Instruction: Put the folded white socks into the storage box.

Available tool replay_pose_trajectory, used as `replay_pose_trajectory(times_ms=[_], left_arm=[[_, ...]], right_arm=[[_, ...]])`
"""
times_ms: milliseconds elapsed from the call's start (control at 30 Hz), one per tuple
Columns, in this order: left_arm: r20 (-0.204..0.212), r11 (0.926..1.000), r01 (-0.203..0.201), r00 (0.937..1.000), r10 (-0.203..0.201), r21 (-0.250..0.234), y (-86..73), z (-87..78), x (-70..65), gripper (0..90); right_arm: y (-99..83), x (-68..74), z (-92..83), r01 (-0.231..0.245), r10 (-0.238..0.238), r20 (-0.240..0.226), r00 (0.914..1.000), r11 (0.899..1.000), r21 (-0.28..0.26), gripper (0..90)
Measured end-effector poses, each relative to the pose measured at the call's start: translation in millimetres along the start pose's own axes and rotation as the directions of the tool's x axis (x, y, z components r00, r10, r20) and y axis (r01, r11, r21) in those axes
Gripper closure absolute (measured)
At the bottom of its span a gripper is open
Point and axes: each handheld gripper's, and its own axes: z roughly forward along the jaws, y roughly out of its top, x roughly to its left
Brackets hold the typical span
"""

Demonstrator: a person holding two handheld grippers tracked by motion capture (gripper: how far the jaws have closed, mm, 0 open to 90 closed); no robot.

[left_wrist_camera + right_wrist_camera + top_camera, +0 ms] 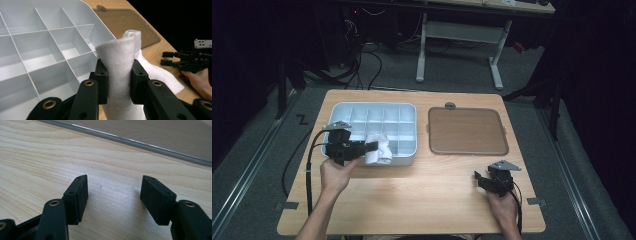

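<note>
Left claw [117, 82] is clamped on a folded white cloth [117, 62], pads pressing into a bunched fold near its middle; in the high view the cloth [378, 148] sits at the near right corner of the divided white tray [342, 111], partly over the tray's front cells and partly draped toward the desk [412, 200]. Right claw [113, 197] rests low over bare desk near the right front, jaws apart and holding nothing, just short of the brown lid [467, 131] that lies beside the tray. Risks, as judged: the grip takes only one fold, so the loose tail hanging below could snag on a cell divider or on the tray rim and drag the light tray along; the soft fabric could also slip out if pulled sideways. If the cloth is meant for one cell, the bulk looks wider than a single compartment, so it may spring back out. Room: the tray's far cells stand empty, the front half of the desk is open, and the strip between tray and lid is narrow. The desk's front edge is close behind both hands.
</note>
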Motion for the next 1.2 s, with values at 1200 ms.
replay_pose_trajectory(times_ms=[1200], left_arm=[[-0.048,0.992,0.118,0.9921,-0.116,0.045,22.9,35.6,56.4,72.6]], right_arm=[[-0.1,1.0,-0.1,-0.003,0.003,0.008,1.0,1.0,0.0,39.3]])
